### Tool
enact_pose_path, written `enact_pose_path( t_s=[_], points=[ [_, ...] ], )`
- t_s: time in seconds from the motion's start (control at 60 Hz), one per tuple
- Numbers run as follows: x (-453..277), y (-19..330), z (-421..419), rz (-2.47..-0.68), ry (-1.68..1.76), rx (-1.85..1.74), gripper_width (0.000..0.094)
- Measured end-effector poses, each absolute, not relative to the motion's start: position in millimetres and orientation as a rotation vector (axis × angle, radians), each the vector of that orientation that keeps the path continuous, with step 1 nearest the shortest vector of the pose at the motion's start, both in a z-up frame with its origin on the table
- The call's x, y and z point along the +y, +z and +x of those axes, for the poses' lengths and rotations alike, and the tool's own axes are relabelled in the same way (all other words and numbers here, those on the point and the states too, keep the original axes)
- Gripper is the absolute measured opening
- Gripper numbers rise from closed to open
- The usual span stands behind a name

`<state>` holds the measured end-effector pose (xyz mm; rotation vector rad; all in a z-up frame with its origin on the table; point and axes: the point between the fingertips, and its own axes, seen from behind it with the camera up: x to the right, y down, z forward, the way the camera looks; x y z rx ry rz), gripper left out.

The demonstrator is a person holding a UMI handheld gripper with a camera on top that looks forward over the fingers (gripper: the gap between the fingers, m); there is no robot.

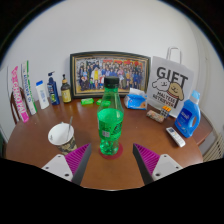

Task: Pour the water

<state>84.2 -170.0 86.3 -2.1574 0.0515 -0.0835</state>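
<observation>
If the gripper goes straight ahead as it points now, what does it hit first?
Most likely the green bottle. It stands upright on the table just ahead of the open gripper, centred on the gap between the fingers. The framed photo is farther behind it. Exact depth is unclear.

One camera only, riding on the gripper (111, 160) and looking forward along its two fingers (72, 158), which rise from the bottom of the view. It sits low, slightly above the table (40, 145), and faces across it toward the white wall (100, 25) behind. The green bottle (110, 120) stands close ahead, near centre. The wide lens takes in the framed photo (110, 72) and gift bag (170, 85) at the table's far edge.
</observation>
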Motion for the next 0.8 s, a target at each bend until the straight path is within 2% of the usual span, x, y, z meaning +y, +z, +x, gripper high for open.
enact_pose_path(
  t_s=[0.233,0.4,0.583,0.8],
  points=[
    [-263.7,152.7,59.3,-2.245,-0.21,0.042,0.0852],
    [-314.3,190.9,27.1,-2.251,-0.171,0.035,0.0851],
    [-350.1,213.8,7.8,-2.258,-0.093,0.071,0.0854],
    [-368.3,216.1,16.3,-2.258,-0.123,0.044,0.0853]
  ],
)
